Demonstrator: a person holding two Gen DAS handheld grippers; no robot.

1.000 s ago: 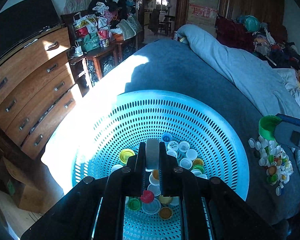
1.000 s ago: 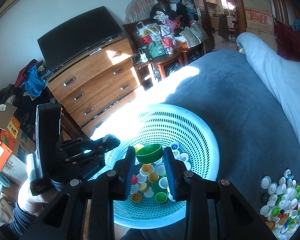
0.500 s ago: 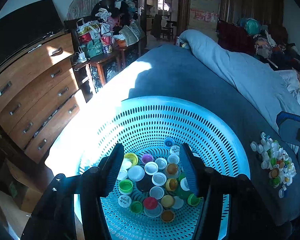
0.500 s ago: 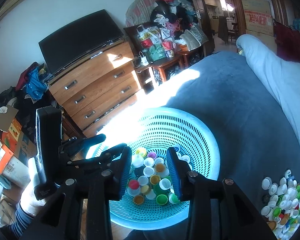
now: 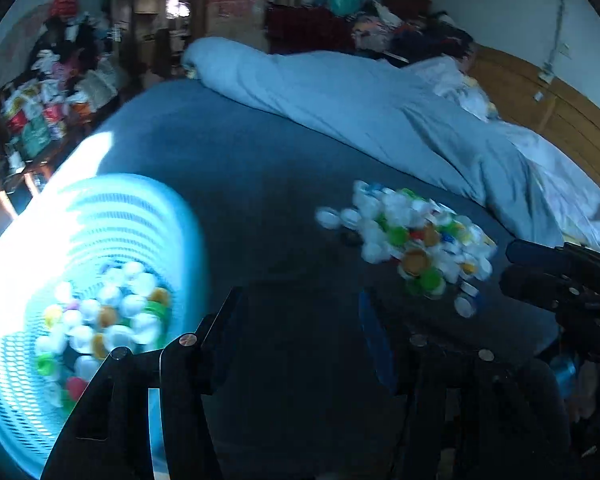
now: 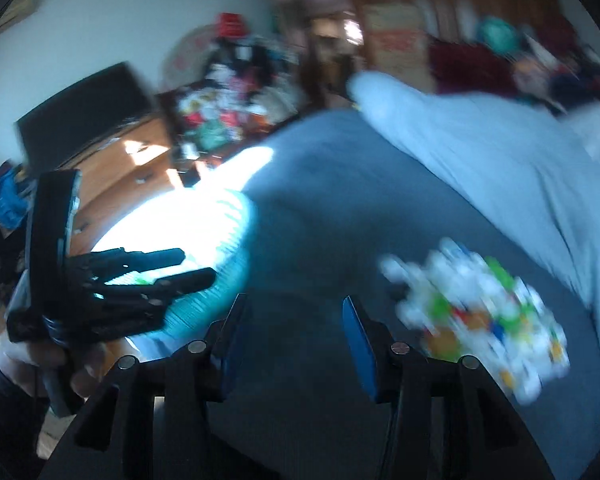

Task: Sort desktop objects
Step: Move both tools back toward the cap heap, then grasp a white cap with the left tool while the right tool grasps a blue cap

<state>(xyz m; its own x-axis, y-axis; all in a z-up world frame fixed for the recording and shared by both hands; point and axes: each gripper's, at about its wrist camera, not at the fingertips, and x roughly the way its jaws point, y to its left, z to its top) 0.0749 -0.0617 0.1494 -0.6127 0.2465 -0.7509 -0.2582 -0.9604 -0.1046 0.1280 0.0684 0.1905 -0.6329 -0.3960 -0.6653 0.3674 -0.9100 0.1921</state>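
We record both views as motion-blurred. The left gripper point(image 5: 300, 320) has its jaws standing apart with nothing between them, over bare dark blue bed cover point(image 5: 260, 208). The right gripper point(image 6: 290, 324) shows jaws that are opening, also empty, with only bed cover in the gap.

The loose bottle caps point(image 5: 412, 240) lie in a heap on the bed, ahead and to the right of the left gripper; white, green, orange and yellow ones can be told apart. In the right wrist view the same heap sits just right of the jaws.

The perforated turquoise basket point(image 5: 32, 216) rests at the left edge of the bed, in bright sunlight, with sorted caps point(image 5: 100, 320) in its bottom.

A pale blue duvet point(image 5: 380, 108) lies bunched along the far side.
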